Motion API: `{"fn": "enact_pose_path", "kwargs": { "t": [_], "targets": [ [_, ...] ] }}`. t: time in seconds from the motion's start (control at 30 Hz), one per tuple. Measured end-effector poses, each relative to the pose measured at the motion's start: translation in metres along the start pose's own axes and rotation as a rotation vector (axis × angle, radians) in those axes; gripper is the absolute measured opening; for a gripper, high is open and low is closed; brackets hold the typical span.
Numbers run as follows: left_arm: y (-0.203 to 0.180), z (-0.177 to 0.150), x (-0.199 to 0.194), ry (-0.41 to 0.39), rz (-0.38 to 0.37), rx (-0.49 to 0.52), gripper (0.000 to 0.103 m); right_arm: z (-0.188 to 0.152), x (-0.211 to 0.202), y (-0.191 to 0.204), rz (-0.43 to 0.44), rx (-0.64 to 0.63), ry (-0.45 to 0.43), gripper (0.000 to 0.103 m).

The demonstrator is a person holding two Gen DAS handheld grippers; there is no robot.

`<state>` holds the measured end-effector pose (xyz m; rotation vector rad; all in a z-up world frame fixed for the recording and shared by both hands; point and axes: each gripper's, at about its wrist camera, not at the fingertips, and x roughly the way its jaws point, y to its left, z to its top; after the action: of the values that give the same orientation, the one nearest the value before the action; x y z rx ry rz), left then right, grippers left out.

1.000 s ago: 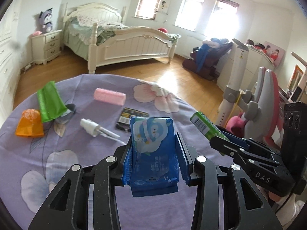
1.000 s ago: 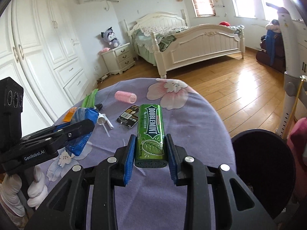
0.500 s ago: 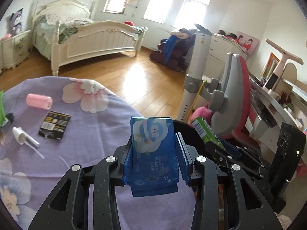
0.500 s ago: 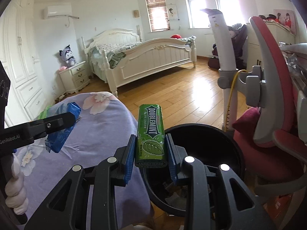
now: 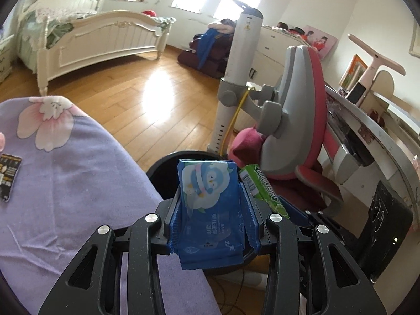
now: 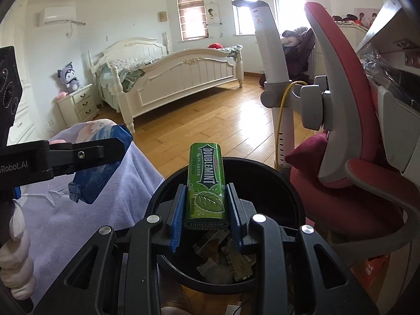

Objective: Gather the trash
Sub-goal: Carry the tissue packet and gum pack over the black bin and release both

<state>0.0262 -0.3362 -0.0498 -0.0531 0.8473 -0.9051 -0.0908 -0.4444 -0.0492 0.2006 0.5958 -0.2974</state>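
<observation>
My left gripper (image 5: 210,218) is shut on a blue wet-wipe packet (image 5: 208,204) with a penguin print, held at the table's right edge beside the black trash bin (image 5: 162,170). My right gripper (image 6: 206,212) is shut on a green Doublemint gum pack (image 6: 206,183), held over the open black trash bin (image 6: 294,199), which has paper scraps inside. The gum pack also shows in the left wrist view (image 5: 260,186), and the wipe packet in the right wrist view (image 6: 97,173).
A table with a purple flowered cloth (image 5: 65,183) lies left of the bin, with a black wrapper (image 5: 8,178) on it. A red and grey chair (image 6: 349,157), a white fan stand (image 6: 273,60) and a desk (image 5: 380,136) stand to the right. A bed (image 6: 170,76) is behind.
Both grippers have swung right from over the table to the trash bin, each holding its item. The gum pack is now above the bin opening.
</observation>
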Motion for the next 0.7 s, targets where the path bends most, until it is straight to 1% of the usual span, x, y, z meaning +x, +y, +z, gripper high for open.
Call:
{"fn": "enact_pose_path", "kwargs": {
  "t": [0.2,0.4,0.7],
  "targets": [
    [-0.006,0.000,0.021,0.030,-0.003,0.015,0.041,-0.003,0.003,-0.006,-0.031,0.001,0.009,0.030],
    [-0.012,0.000,0.030,0.042,0.004,0.036,0.041,-0.008,0.005,-0.011,-0.052,0.007,0.025,0.030],
    [-0.018,0.003,0.039,0.054,0.005,0.052,0.041,-0.013,0.012,-0.022,-0.060,0.020,0.052,0.030]
  ]
}}
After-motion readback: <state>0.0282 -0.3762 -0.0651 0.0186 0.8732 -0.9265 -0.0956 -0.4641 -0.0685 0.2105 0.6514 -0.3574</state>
